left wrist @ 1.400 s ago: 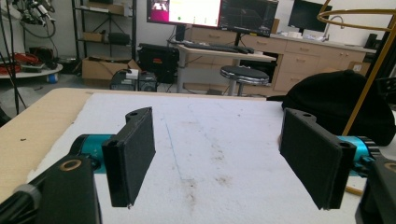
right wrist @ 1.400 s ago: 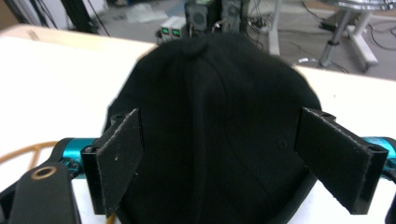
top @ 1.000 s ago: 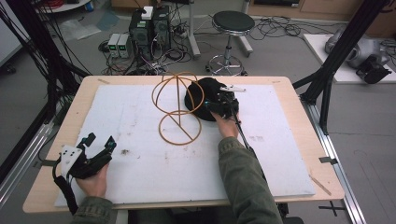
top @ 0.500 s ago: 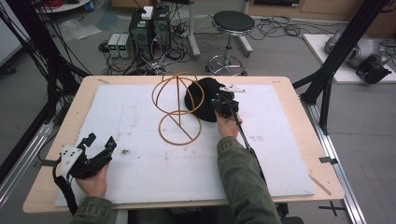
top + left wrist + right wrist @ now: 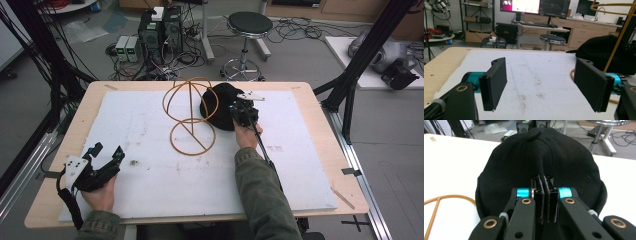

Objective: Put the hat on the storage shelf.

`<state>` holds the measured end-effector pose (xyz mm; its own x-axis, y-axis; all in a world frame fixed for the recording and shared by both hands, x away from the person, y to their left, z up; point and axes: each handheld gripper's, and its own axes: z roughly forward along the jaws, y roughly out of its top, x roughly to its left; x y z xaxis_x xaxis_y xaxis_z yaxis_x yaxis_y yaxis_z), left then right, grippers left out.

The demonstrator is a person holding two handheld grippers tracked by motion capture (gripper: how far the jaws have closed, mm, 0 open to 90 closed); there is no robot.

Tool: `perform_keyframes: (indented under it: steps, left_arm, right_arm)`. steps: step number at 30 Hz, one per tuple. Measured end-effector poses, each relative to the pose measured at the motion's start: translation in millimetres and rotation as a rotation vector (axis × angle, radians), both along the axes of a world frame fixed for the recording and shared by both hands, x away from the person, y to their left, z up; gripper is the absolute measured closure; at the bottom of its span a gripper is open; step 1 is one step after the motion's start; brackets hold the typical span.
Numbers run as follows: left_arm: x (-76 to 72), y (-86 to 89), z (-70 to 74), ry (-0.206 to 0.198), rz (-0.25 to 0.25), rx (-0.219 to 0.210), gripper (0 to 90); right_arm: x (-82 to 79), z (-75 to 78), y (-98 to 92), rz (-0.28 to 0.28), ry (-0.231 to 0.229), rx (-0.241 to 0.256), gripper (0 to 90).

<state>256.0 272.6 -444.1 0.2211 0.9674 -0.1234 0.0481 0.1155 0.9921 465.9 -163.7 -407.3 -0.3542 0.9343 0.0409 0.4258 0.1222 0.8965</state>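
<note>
Right claw (image 5: 544, 195) clenched on the cap (image 5: 541, 160): jaws pinch a ridge of black fabric at the near side of the crown, pads almost touching with the fold between them. The cap lies straight ahead of this claw, dome up, top button (image 5: 534, 131) beyond the pinch on the claw's own line. Its long axis runs along the jaws' pointing direction, away from the person.

In the high view the right claw (image 5: 243, 111) sits on the cap's (image 5: 220, 105) near-right edge, far side of the table (image 5: 310, 100). The stand (image 5: 189, 112), a gold wire frame with a flat ring base and upper hoops, is just to this claw's left, touching or nearly touching the cap; can't tell which. The coming move likely turns on this: the stand is leftward of the pinching claw, so the cap would go up and left to hang on it. That's a guess from the layout.

Right forearm stretches forward across the pad, wrist level, claw pointing away and slightly left.

Left claw (image 5: 106, 156) released, jaws wide, nothing between them. It rests low at the near-left of the table, hand under it, pointing forward-right. Cap (image 5: 604, 55) and stand (image 5: 621, 35) lie well ahead and to its right. Right hand is far nearer to both.
</note>
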Motion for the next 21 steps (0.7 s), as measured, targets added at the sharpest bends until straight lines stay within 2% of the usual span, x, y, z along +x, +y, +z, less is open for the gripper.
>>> perform_keyframes:
  steps: [1, 2, 4, 5, 7, 15, 21]
  left_arm:
    - [0.1, -0.2, 0.0, -0.001, 0.000, -0.001, 26.9]
    - [0.0, -0.3, 0.0, -0.001, -0.001, -0.001, 26.9]
    - [0.1, -0.5, 0.0, -0.002, -0.001, -0.001, 26.9]
    - [0.2, -0.6, 0.0, -0.002, -0.001, 0.001, 26.9]
    - [0.2, -1.1, 0.0, -0.002, -0.001, 0.001, 27.1]
    - [0.1, -2.0, 0.4, -0.003, -0.002, 0.002, 27.1]
    - [-0.1, -2.6, 0.7, -0.004, -0.003, 0.005, 27.1]
  right_arm:
    - [0.0, 0.0, 0.0, 0.000, 0.000, 0.000, 88.9]
    - [-3.7, 4.7, -3.3, -0.007, -0.026, 0.011, 88.9]
    - [-5.5, 8.0, -4.7, -0.010, -0.038, 0.015, 88.9]
    - [-9.6, 15.7, -7.9, -0.031, -0.082, 0.011, 89.0]
    - [-14.2, 24.2, -11.1, -0.043, -0.118, -0.005, 89.0]
    - [-30.2, 53.0, -37.5, -0.055, -0.206, 0.089, 88.9]
    - [-40.0, 69.0, -48.8, -0.075, -0.259, 0.094, 88.9]
